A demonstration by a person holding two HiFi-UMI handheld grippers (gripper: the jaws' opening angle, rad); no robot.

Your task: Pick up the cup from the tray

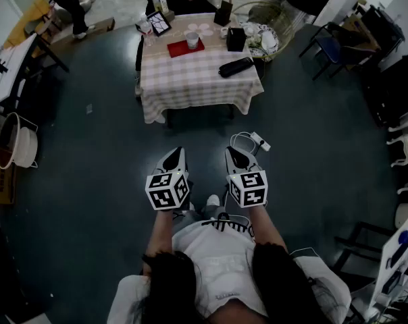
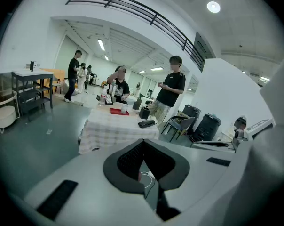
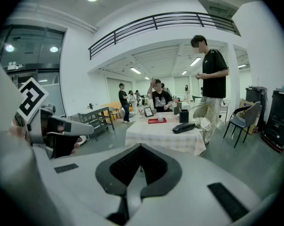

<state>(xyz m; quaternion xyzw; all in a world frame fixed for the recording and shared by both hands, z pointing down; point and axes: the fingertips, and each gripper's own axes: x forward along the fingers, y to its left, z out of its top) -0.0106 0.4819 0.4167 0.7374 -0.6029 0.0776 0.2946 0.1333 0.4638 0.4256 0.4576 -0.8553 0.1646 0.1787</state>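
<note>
- Head view: the task looks not yet started. The cup stands upright on the red tray, towards the far side of the table and well apart from both tongs.
- The left gripper and the right gripper hang side by side near the person's body, over the dark floor, tilted down towards the table.
- Both tongs are closed and empty. Each gripper view shows the dark pads meeting at the tips with nothing caught between them.
- What is left, as a judgement, is everything: approach the table, open one gripper, close it round the cup and lift it off the tray.
- The cup is small, white and round, and it looks smooth and rigid. The tray is flat, red and rectangular.
- The tablecloth is pale checked fabric that falls in soft folds over the near edge.
- A black pouch, oblong and soft-looking, lies to the right of the tray.
- The jaws are pale hard shells lined with black, finely ribbed pads.
</note>
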